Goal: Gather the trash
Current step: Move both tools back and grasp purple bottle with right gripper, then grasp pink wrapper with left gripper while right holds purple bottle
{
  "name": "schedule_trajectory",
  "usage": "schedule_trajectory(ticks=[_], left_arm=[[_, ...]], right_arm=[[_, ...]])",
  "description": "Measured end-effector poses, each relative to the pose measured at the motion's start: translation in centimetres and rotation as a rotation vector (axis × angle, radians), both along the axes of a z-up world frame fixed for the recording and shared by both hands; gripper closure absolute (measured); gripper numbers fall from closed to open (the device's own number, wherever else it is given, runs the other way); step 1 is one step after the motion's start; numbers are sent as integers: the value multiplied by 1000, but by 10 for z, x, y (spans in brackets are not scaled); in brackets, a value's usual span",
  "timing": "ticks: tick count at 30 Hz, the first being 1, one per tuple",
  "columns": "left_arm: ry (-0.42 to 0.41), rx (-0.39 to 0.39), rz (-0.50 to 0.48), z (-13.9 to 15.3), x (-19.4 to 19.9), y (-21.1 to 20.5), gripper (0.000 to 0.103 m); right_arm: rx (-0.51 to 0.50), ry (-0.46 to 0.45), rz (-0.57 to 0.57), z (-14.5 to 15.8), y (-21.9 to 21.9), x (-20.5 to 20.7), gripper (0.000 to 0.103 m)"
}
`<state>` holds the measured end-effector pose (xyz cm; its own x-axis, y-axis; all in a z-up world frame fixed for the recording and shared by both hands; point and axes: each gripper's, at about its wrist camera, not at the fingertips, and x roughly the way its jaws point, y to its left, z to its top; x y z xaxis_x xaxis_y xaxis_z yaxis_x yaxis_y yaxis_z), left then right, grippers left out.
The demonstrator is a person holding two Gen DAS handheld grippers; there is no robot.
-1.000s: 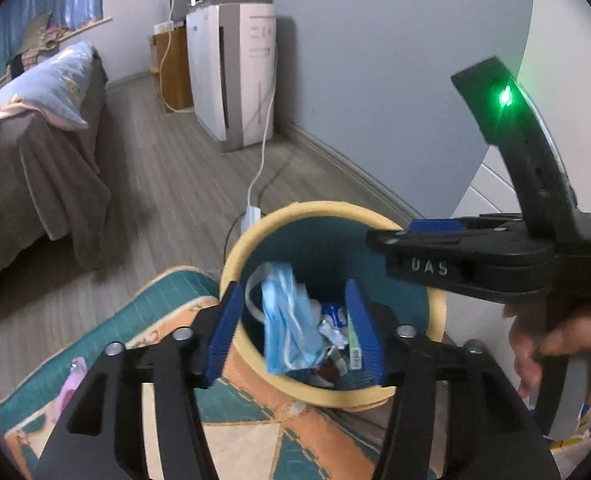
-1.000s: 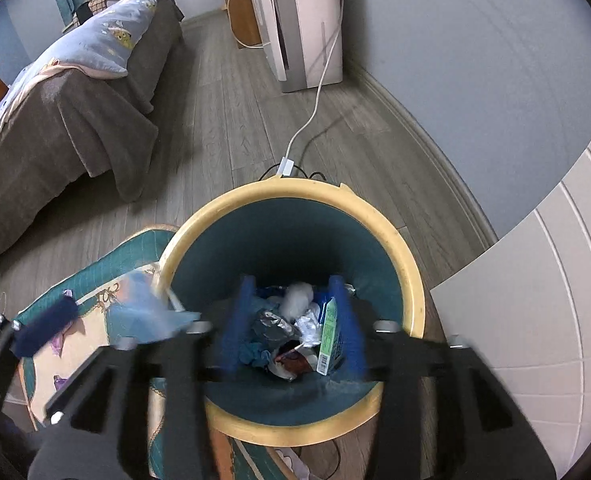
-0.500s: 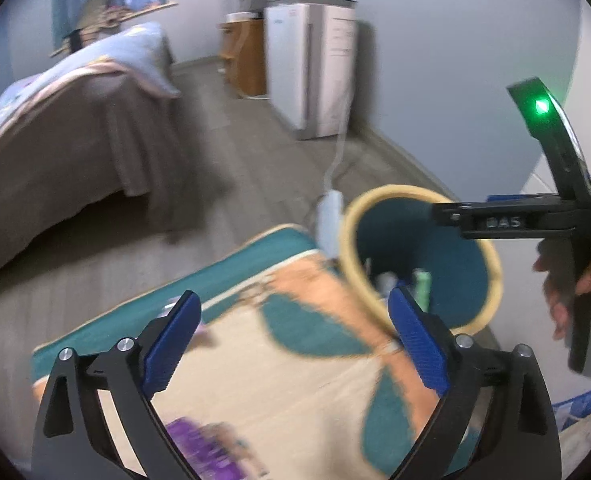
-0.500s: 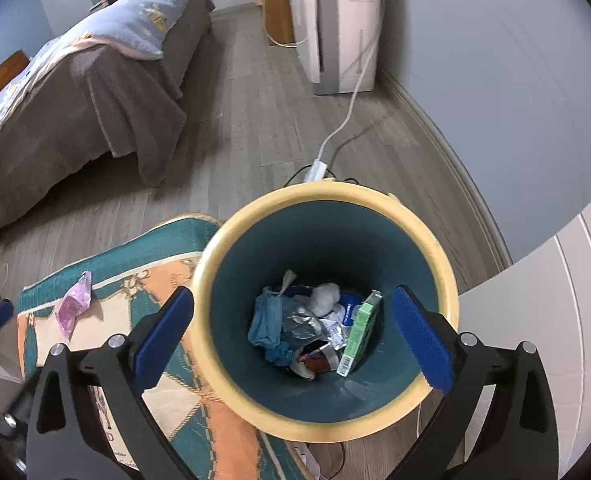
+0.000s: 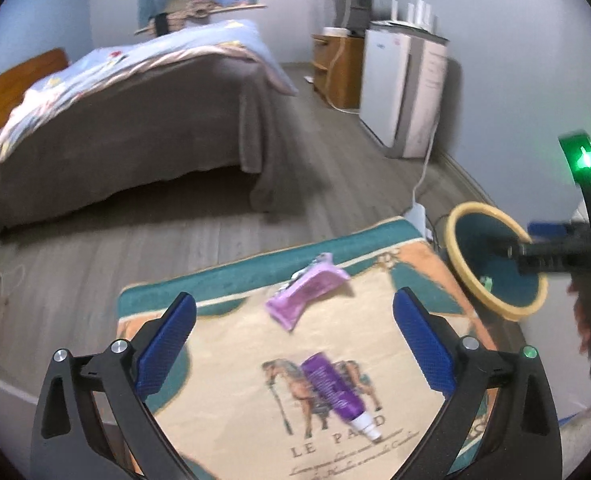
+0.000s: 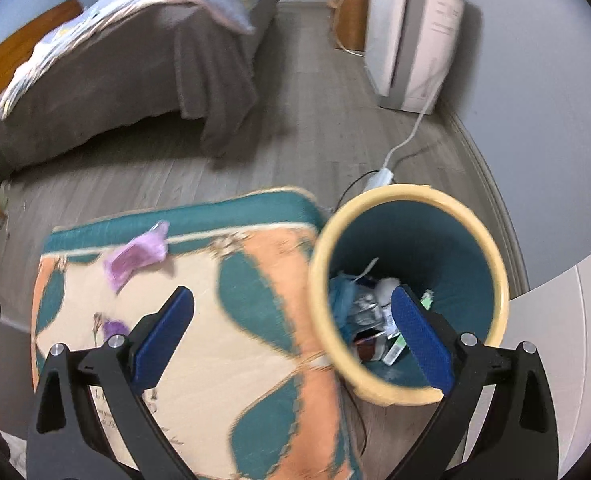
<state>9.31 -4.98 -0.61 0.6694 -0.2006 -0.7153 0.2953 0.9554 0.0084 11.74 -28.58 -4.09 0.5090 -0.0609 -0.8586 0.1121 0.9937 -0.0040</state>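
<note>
The left gripper (image 5: pixel 293 338) is seen with its jaws just opened wide and nothing between them, above a patterned rug (image 5: pixel 231 408); a purple tube (image 5: pixel 337 394) with a white cap and a pink wrapper (image 5: pixel 305 294) are shown clearly on the rug only in the left wrist view. The right gripper (image 6: pixel 291 338) is likewise spread wide and empty, its right finger over a yellow-rimmed bin (image 6: pixel 495 280); only in its view is the collected trash (image 6: pixel 369 320) inside revealed. A bed (image 6: pixel 135 72) lies well apart.
</note>
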Motion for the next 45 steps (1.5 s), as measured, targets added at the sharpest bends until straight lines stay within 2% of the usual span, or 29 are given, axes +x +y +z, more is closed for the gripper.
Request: schedule_trajectory(ticks=[2,5,10,14,19,21,22,24,26,32,36,40,43,45], left_arm=[[-5,5,10,-2,0,13,5],[-8,53,21,-5,2,29,5],[-7,84,37,-12,9,54,5],[18,105,60,-21,14,74,5],[64,109,95,-33,23,95,5],[78,99,106,-36,27,100,5],[86,92,114,-37,29,103,5],[97,85,123,-40,32,104,5],[114,88,120,-45,34,102,5],[164,92,46,-68,45,74,5],[164,117,-26,-81,58,44,5],[171,128,-66,-100,86,15,5],[207,103,-78,-122,108,0,6],[224,146,-101,-139,117,-13,8]], right_arm=[[-11,9,18,-9,24,-4,6],[1,43,45,-27,55,-5,6],[-46,94,116,-57,104,-1,6],[-35,136,179,-84,143,5,6],[-15,207,227,-116,171,5,7],[-8,235,228,-129,175,5,20],[-3,246,224,-134,175,6,25],[40,264,231,-140,174,6,53],[64,273,248,-139,173,5,70],[94,252,183,-119,138,11,71],[11,219,165,-105,108,20,71],[28,202,103,-94,69,32,71],[50,179,69,-85,42,36,71],[78,170,52,-81,30,39,71]])
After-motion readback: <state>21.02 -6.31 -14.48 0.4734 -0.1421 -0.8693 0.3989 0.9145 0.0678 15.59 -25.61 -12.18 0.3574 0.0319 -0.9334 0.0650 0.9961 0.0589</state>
